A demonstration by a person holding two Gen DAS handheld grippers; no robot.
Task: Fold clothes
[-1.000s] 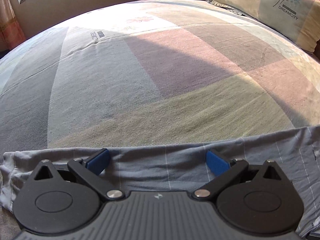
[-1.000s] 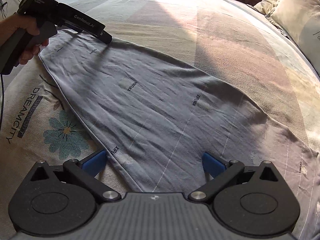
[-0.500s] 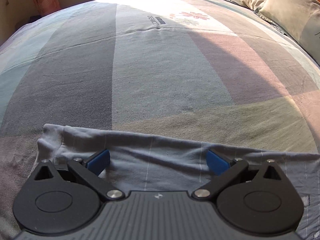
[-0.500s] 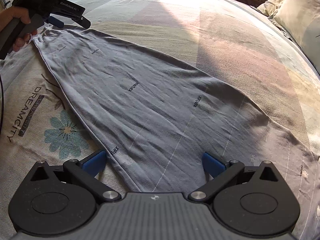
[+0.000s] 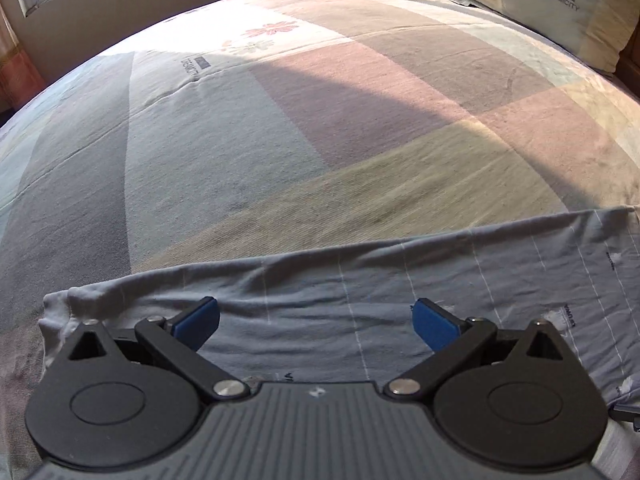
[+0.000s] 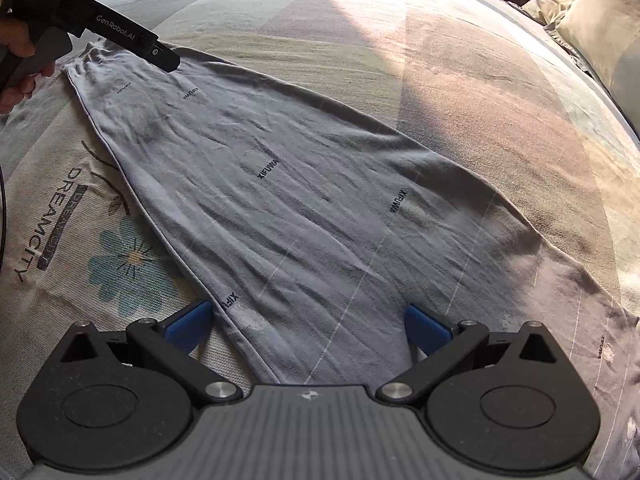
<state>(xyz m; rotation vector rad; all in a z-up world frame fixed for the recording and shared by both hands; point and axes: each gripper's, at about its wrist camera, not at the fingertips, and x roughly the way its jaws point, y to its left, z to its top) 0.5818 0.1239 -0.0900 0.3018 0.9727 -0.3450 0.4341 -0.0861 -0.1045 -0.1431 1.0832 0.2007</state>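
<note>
Your right tongs [image 6: 306, 322] sit spread wide, blue pads apart, straddling the near end of the grey garment [image 6: 280, 200] — nothing pinched between them. The garment lies flat on the bed [image 6: 460, 92], running from these tongs away toward the far left, pale thin stripes and small "XIFUWA" prints along it. Left of it, the bedcover shows a blue flower and "DREAMCITY" lettering. At the garment's far end your left tongs [image 5: 316, 318] hover over its hem, likewise spread and gripping nothing — your hand [image 6: 16, 60] on the handle. Beyond, a pillow [image 5: 560, 4] rests at the bed's far right corner.
</note>
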